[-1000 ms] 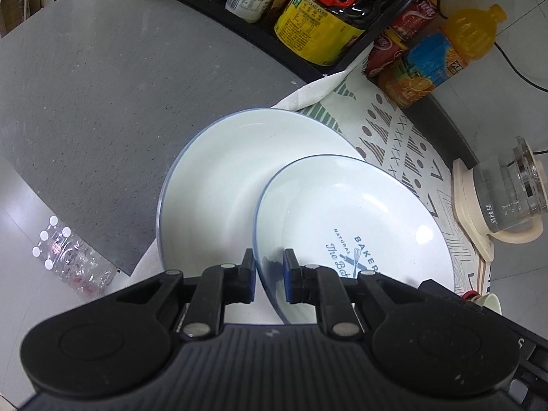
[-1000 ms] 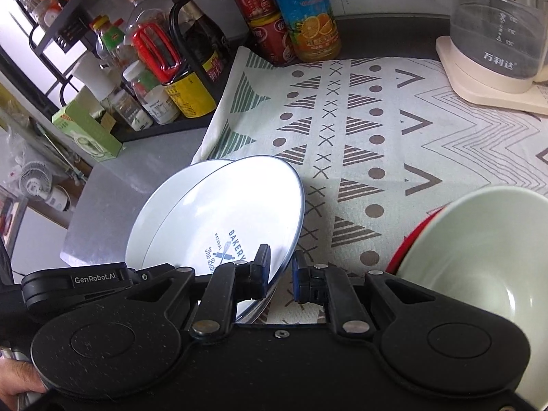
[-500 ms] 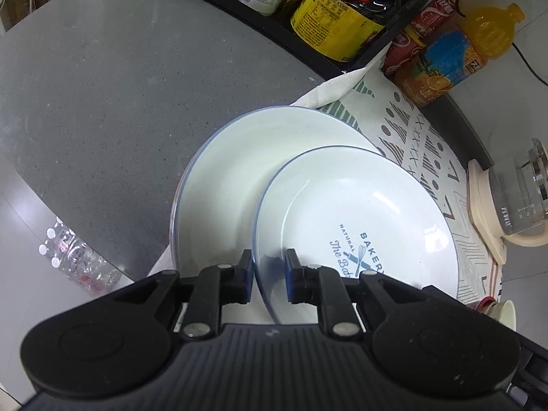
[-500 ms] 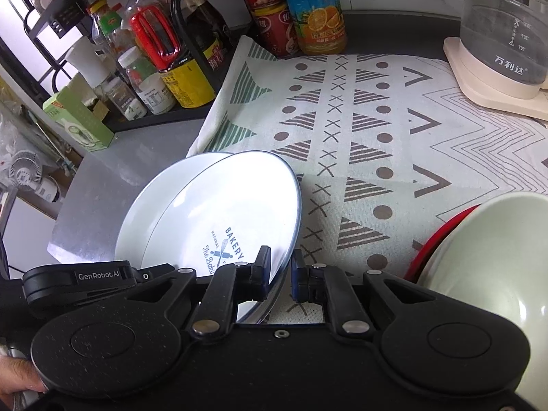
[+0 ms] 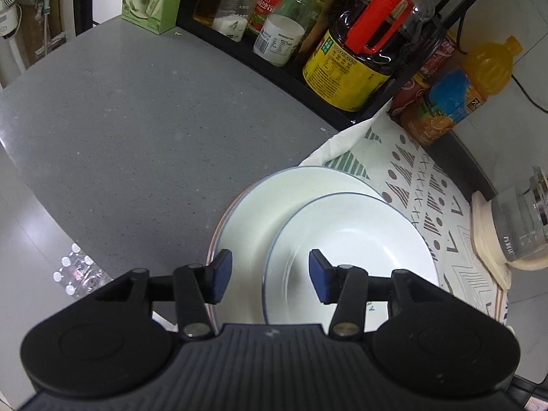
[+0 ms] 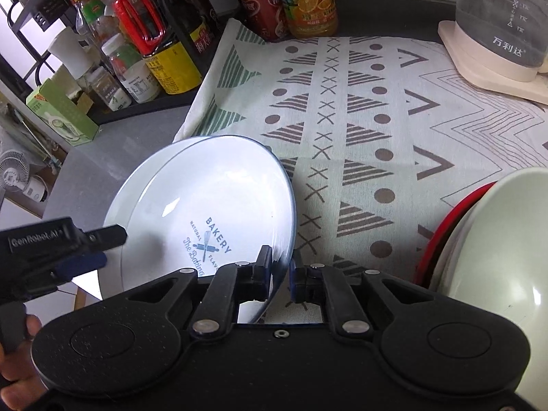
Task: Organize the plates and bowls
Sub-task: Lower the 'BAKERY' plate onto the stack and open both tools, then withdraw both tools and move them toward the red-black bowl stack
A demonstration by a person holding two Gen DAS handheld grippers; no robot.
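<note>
A white blue-rimmed plate (image 6: 205, 205) printed "Bakery" is held tilted over a larger white plate (image 5: 270, 205) at the cloth's left end. My right gripper (image 6: 281, 270) is shut on the Bakery plate's right rim. The Bakery plate also shows in the left wrist view (image 5: 352, 250). My left gripper (image 5: 267, 279) is open, its pads either side of that plate's near rim, not touching. It shows from the side in the right wrist view (image 6: 82, 250). A pale green bowl (image 6: 496, 274) sits in a red bowl (image 6: 441, 229) at the right.
A patterned cloth (image 6: 376, 120) covers the counter. A black rack of bottles and jars (image 5: 342, 51) stands at the back left, with a juice bottle (image 6: 304, 0) and a glass kettle (image 6: 503, 24) behind. The grey countertop (image 5: 120, 120) ends at a left edge.
My left gripper has opened and let go of the Bakery plate's rim, pulling back a little. My right gripper still holds the plate, now nearly over the larger plate.
</note>
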